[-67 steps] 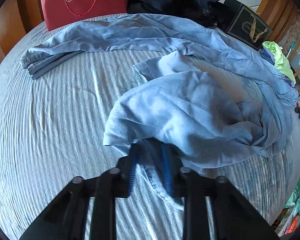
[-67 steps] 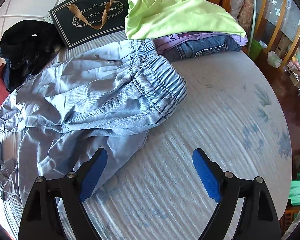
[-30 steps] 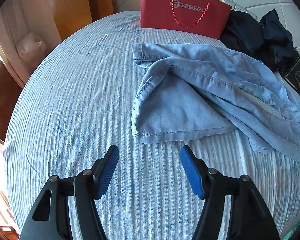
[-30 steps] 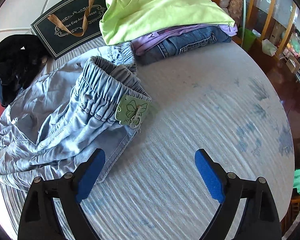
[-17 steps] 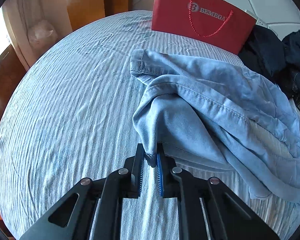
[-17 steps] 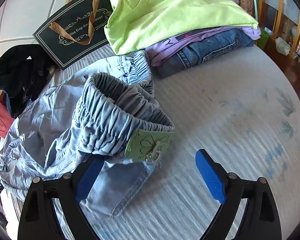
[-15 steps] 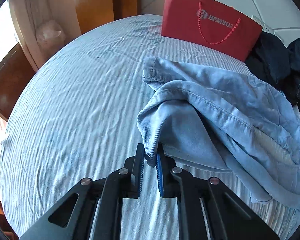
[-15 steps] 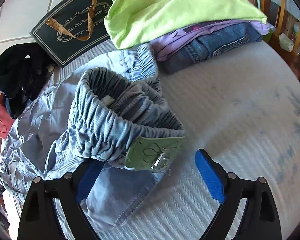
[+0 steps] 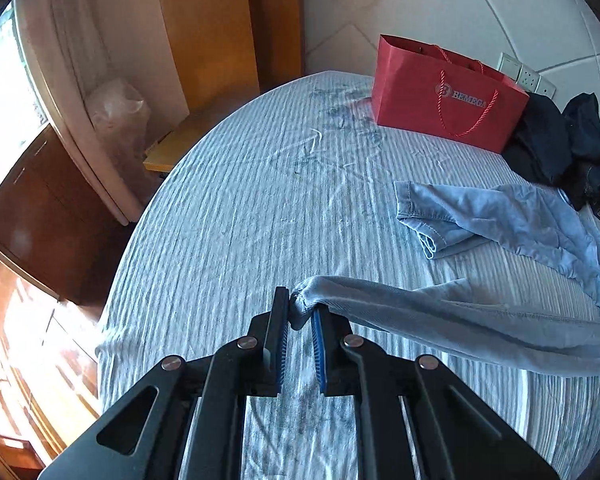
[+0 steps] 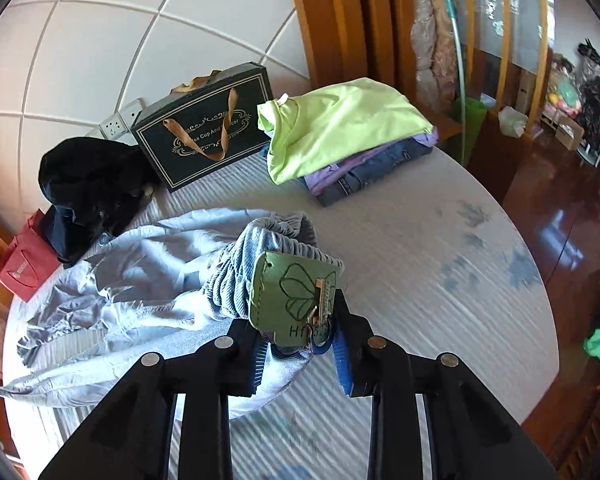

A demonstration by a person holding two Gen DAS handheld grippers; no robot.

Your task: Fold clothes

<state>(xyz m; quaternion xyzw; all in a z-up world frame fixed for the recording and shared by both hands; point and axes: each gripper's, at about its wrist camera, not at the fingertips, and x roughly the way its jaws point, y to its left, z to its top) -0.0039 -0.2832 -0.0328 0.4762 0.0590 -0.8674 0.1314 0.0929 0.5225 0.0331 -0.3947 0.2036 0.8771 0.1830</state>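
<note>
Light blue denim trousers (image 9: 480,320) lie stretched across a bed with a blue-striped cover (image 9: 240,220). My left gripper (image 9: 298,320) is shut on one leg's hem and holds it lifted, the leg pulled taut to the right. The other leg (image 9: 500,220) lies crumpled behind it. In the right wrist view my right gripper (image 10: 300,344) is shut on the trousers' elastic waistband (image 10: 260,260), beside its green tag (image 10: 292,296), raised off the bed. The rest of the trousers (image 10: 120,280) trail to the left.
A red paper bag (image 9: 440,92) and dark clothes (image 9: 560,144) stand at the bed's head. A black gift bag (image 10: 208,128) and a folded pile topped by a lime shirt (image 10: 340,124) sit by the wall. The bed's edge drops to a wooden floor (image 10: 560,220).
The left gripper has pulled the leg hem out toward the bed's left side, and the leg is now taut. The right gripper, open before, has shut on the waistband and lifted it.
</note>
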